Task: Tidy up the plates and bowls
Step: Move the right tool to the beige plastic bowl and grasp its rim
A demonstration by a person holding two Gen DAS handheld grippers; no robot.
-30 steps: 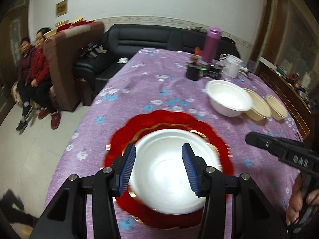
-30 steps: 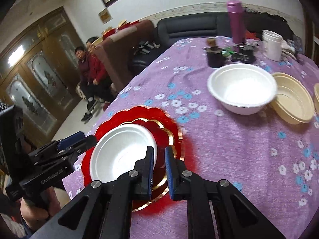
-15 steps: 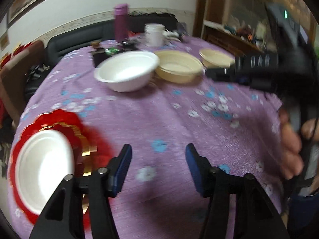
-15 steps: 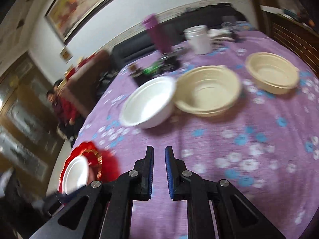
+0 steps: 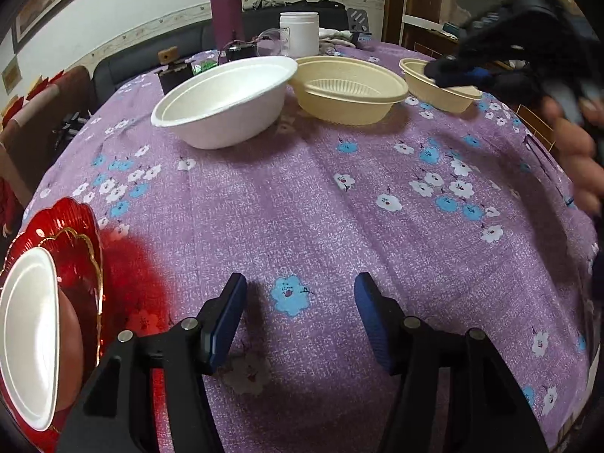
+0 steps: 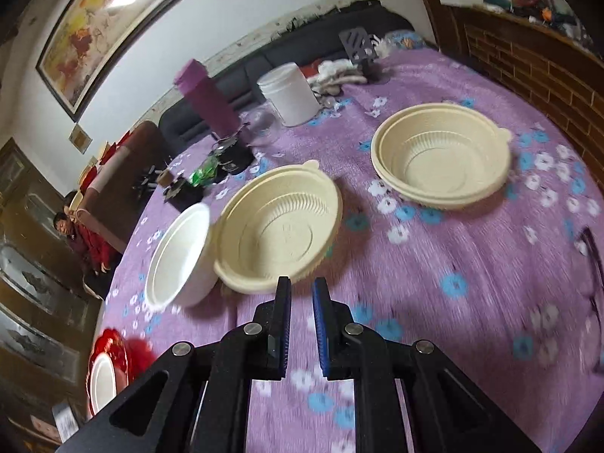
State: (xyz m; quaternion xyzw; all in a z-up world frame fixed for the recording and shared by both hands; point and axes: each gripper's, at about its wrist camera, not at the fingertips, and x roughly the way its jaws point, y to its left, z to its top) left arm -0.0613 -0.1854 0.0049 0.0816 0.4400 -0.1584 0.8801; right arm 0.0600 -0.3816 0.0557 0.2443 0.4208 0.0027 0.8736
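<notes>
A red plate [image 5: 75,249] holding a small white bowl [image 5: 30,339] lies at the table's left edge. Farther back stand a large white bowl [image 5: 226,105], a beige bowl [image 5: 347,90] touching it, and a second beige bowl [image 5: 441,94]. My left gripper [image 5: 300,283] is open over bare tablecloth, nothing between its fingers. My right gripper [image 6: 301,287] is shut and empty, just in front of the nearer beige bowl [image 6: 283,226]. The other beige bowl [image 6: 441,154] sits to its right and the white bowl [image 6: 177,256] to its left. In the left wrist view the right gripper [image 5: 453,75] is blurred, over the far beige bowl.
A purple flask [image 5: 226,3], a white jar [image 5: 299,34] and small dark items crowd the table's far end. A black sofa stands behind. A wooden cabinet [image 6: 528,56] runs along the right. A person [image 6: 75,234] sits far left. The purple flowered cloth [image 5: 339,207] covers the table.
Both grippers swung right, away from the red plate with its white bowl and toward the three bowls. The left jaws widened; the right stayed shut.
</notes>
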